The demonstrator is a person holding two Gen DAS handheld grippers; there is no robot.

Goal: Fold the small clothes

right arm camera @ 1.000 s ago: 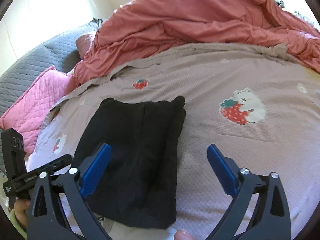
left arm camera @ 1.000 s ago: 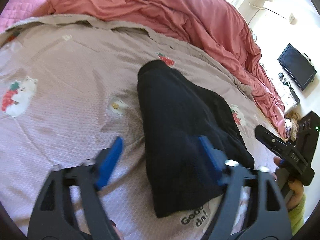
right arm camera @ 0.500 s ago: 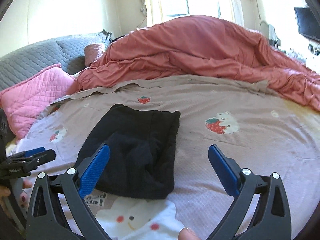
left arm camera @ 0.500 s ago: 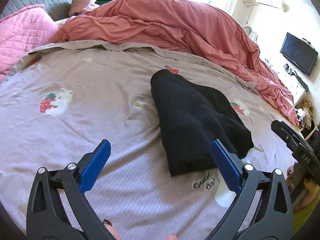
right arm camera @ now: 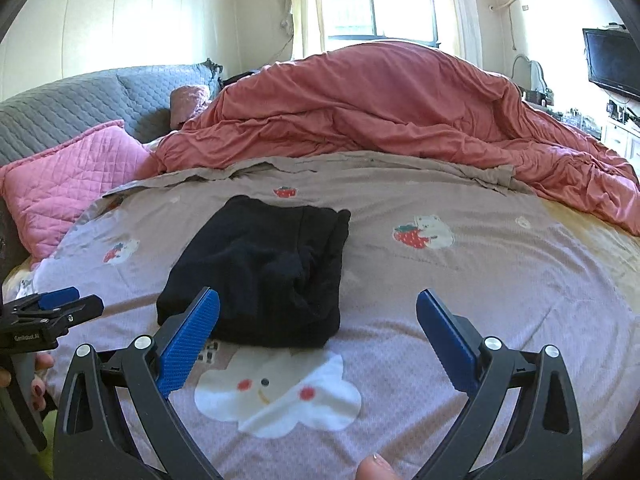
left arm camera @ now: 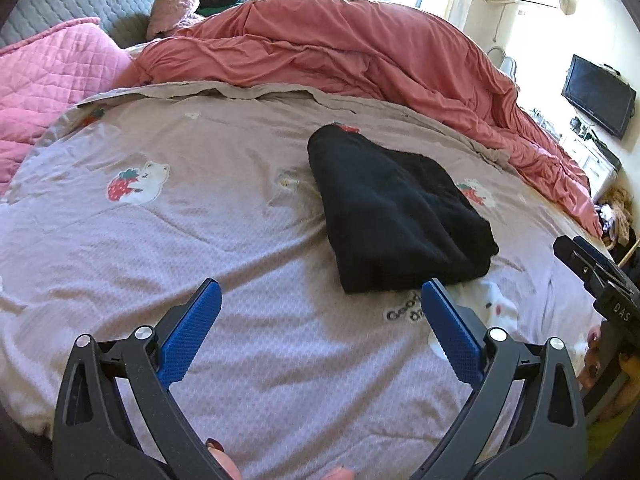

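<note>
L gripper: black frame w/ blue pads, jaws wide, nothing btwn.
R gripper: same build, jaws wide, empty.
Garment: folded black knit cloth flat on mauve strawberry-bear print sheet, just beyond both tips.
Far: rumpled coral-red duvet.

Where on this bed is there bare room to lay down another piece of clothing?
Bare sheet lies right of the folded black garment, around the strawberry bear print, and on its other side toward the pink pillow. The back is crowded by the heaped red duvet.
</note>
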